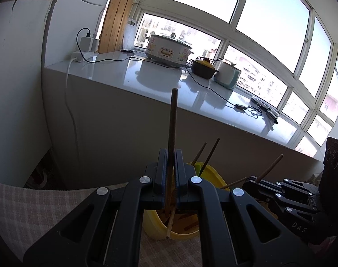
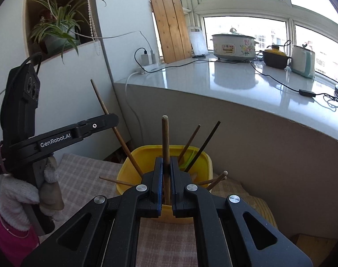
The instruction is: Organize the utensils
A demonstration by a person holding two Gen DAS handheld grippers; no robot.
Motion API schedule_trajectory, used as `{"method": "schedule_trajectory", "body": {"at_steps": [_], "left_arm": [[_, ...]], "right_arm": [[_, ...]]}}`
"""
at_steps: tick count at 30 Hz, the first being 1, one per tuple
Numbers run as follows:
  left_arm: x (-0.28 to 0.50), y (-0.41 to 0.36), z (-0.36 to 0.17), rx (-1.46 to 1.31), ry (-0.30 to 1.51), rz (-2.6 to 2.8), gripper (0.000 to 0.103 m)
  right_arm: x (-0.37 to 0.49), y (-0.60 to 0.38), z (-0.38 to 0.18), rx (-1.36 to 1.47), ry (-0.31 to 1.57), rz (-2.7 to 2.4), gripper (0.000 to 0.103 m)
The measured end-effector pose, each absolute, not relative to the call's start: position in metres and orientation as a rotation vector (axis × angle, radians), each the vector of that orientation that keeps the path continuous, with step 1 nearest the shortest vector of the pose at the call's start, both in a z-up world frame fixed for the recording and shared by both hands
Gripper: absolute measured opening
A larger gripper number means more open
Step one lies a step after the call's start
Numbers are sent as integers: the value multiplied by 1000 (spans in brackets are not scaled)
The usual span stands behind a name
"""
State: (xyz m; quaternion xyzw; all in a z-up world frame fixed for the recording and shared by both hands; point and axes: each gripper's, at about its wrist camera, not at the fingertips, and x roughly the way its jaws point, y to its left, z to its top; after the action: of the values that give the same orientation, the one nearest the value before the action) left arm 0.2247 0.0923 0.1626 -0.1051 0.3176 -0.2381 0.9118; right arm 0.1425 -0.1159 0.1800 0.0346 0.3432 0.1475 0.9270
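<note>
each claw grips one chopstick above the yellow tub [image 2: 129, 166]: left claw [image 1: 170, 173], right claw [image 2: 166, 175]. the sticks look light, stiff and slippery, so a mid-shaft pinch seems safest.

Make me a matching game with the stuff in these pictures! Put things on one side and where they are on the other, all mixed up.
Things:
1. Dark chopstick
2. Light chopstick
3. Plant
4. Floral cooker

Places:
A. On the grey counter by the window
B. Pinched in the left gripper
C. Up in the wall shelf
D. Pinched in the right gripper, over the yellow tub

Pairs: 1-B, 2-D, 3-C, 4-A
</note>
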Motion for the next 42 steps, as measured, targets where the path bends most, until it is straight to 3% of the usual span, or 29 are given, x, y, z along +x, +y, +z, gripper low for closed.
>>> {"method": "schedule_trajectory", "body": {"at_steps": [15,18,20,25,30,34,37,40,42], "left_arm": [[214,91,162,-217,663,-511,4],[209,90,163,-211,661,-515,10],[205,90,163,-209,660,-518,20],[196,92,164,-213,655,-527,20],[184,95,168,-196,642,-524,24],[174,100,171,-182,625,-510,27],[165,105,172,-171,613,-496,39],[152,108,171,-152,603,-485,44],[143,110,170,-136,595,-468,63]], "right_arm": [[136,-115,176,51,714,260,5],[133,-115,177,49,714,253,5],[132,-116,177,50,716,250,5],[125,-116,177,48,711,243,21],[119,-114,178,36,706,239,22],[116,-114,179,44,699,237,29],[112,-114,178,44,697,237,31],[107,-113,178,36,692,237,35],[104,-113,179,32,681,231,40]]}}
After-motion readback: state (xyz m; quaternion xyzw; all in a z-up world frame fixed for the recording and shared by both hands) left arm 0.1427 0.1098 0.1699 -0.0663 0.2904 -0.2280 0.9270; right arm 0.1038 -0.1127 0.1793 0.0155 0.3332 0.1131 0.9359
